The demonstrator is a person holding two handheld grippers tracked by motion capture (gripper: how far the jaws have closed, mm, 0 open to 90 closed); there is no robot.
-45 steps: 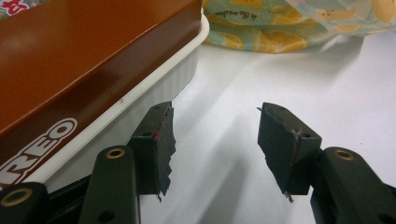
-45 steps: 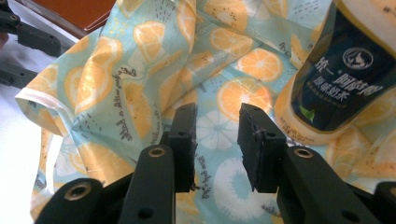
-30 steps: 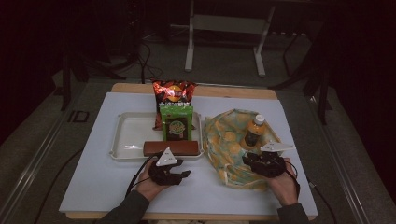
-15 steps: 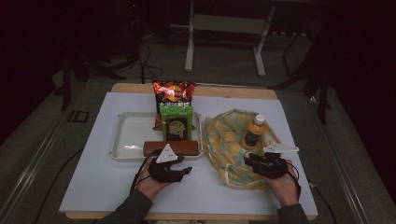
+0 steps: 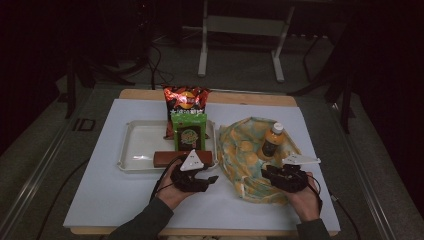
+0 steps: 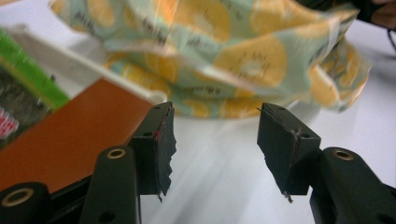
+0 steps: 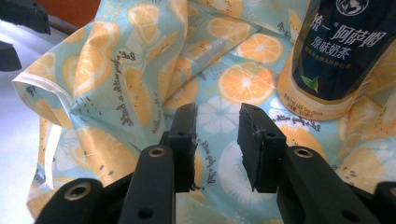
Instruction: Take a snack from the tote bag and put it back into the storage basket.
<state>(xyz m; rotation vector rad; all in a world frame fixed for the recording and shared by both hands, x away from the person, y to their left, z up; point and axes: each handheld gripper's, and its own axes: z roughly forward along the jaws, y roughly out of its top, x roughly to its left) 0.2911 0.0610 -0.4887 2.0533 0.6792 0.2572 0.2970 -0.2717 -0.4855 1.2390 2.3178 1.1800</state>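
My right gripper (image 7: 215,140) sits over the cloth (image 5: 245,150), jaws parted with nothing between them. The bottle (image 7: 343,51) stands on the cloth just ahead and to its right. My left gripper (image 6: 212,140), jaws spread and empty, faces the cloth's near edge.

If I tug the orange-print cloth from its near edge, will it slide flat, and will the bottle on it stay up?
Probably not flat: the cloth already lies in soft folds, so it looks floppy and likely to bunch up. The bottle stands upright on it, tall with a narrow base, so a quick tug may tip it. Its round body suggests it would roll if it falls.
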